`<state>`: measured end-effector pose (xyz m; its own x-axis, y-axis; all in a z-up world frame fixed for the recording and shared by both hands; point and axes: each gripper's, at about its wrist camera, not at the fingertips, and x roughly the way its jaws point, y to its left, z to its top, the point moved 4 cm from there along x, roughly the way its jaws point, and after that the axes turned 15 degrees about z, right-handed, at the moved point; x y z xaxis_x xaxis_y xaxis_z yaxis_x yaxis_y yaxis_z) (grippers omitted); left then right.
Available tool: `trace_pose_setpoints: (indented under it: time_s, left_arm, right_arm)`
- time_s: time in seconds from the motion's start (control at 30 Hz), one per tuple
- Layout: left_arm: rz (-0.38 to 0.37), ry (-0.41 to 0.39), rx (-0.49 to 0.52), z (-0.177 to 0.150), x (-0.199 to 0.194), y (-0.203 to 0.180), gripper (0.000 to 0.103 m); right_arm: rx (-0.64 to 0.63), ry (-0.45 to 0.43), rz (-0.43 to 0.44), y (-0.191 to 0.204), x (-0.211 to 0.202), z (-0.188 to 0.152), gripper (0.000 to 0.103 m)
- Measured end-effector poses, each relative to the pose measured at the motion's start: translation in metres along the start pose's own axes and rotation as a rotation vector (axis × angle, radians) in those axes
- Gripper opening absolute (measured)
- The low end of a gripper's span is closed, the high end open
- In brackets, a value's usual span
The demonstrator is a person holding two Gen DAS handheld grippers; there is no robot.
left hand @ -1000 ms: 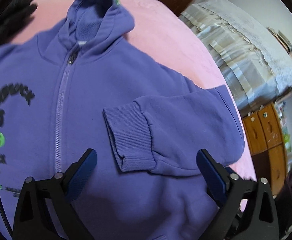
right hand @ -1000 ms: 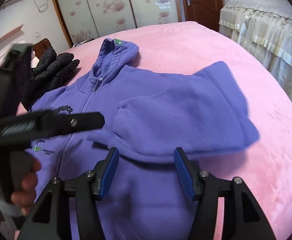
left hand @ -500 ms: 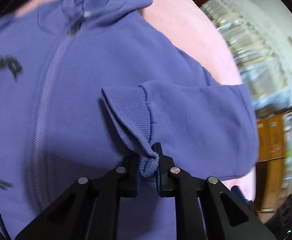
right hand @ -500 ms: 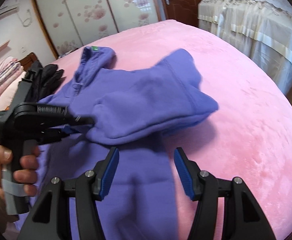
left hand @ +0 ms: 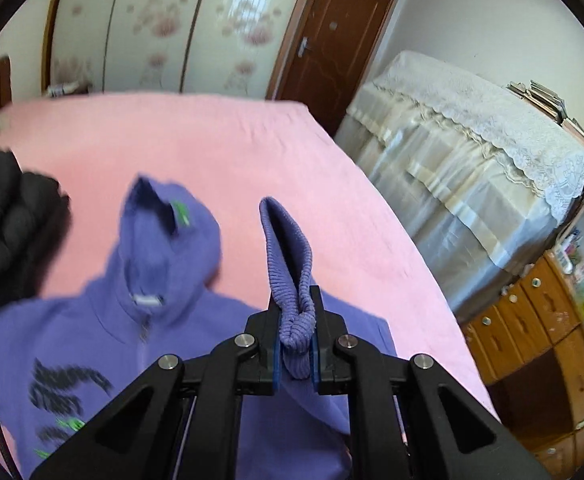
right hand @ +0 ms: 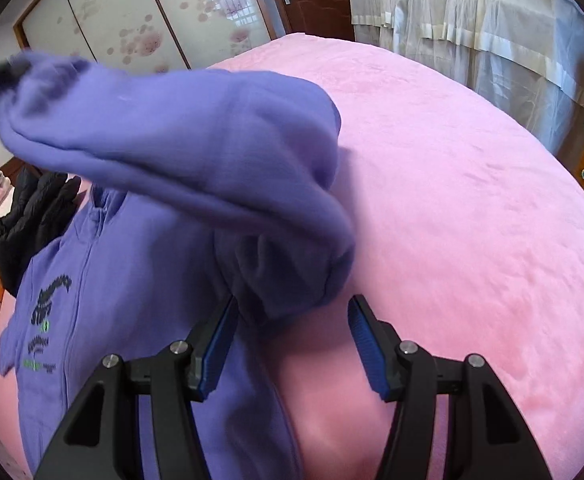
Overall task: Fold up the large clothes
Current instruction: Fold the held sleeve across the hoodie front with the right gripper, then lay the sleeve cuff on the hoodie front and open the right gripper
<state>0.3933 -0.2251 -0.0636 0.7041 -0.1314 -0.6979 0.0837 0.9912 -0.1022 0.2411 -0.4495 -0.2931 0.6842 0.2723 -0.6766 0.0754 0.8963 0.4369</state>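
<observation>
Bedroom: pink bedspread (right hand: 472,208) fills most of both views, with sliding wardrobe doors (left hand: 163,28) printed with flowers and a brown door (left hand: 332,40) at the far wall. At right, lace-covered furniture (left hand: 472,136) and a wooden drawer chest (left hand: 540,320).

Purple zip hoodie (right hand: 103,320) lies front-up on the left half of the bed, hood (left hand: 163,232) toward the far side. Black puffy garment (right hand: 31,220) sits at the far left, just beside its shoulder.

One sleeve (right hand: 179,140) is raised off the body and arcs across the right wrist view. Left gripper (left hand: 296,340) is clenched on its ribbed cuff (left hand: 287,256), which stands bunched between the pads. Right gripper (right hand: 292,344) has jaws apart and empty, low by the sleeve's armhole fold, blue pads (right hand: 366,340) either side of the hanging fabric, not touching as far as visible.

Risks, as judged:
- cuff pinched only at its edge; a quick pull could slip it out
- lifting the sleeve may drag the body and skew the layout
- right gripper closing now could catch body fabric along with the sleeve
</observation>
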Motion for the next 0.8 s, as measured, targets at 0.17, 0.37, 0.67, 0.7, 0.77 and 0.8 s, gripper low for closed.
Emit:
trace_pose_setpoints:
  time_s: [0.17,0.37,0.67,0.7,0.77,0.8]
  left_arm:
    - [0.109,-0.041,-0.011,0.014,0.002,0.042,0.008]
    - [0.240,0.031,-0.128,-0.020,0.045,0.134,0.008]
    - [0.353,0.229,-0.161,-0.119,0.121,0.212,0.008]
    - [0.359,0.235,-0.156,-0.126,0.126,0.215,0.008]
    - [0.370,0.257,-0.161,-0.140,0.135,0.217,0.008]
    - [0.373,0.263,-0.165,-0.145,0.139,0.219,0.009]
  right_arm:
    - [-0.053,0.025,-0.033,0.012,0.019,0.001,0.047]
    - [-0.099,0.054,-0.049,0.017,0.026,-0.005,0.020]
    - [-0.134,0.054,-0.105,0.024,0.025,-0.012,0.016]
    - [-0.135,0.059,-0.109,0.024,0.026,-0.013,0.016]
    - [-0.142,0.067,-0.118,0.023,0.027,-0.014,0.016]
    - [-0.145,0.070,-0.122,0.024,0.027,-0.015,0.016]
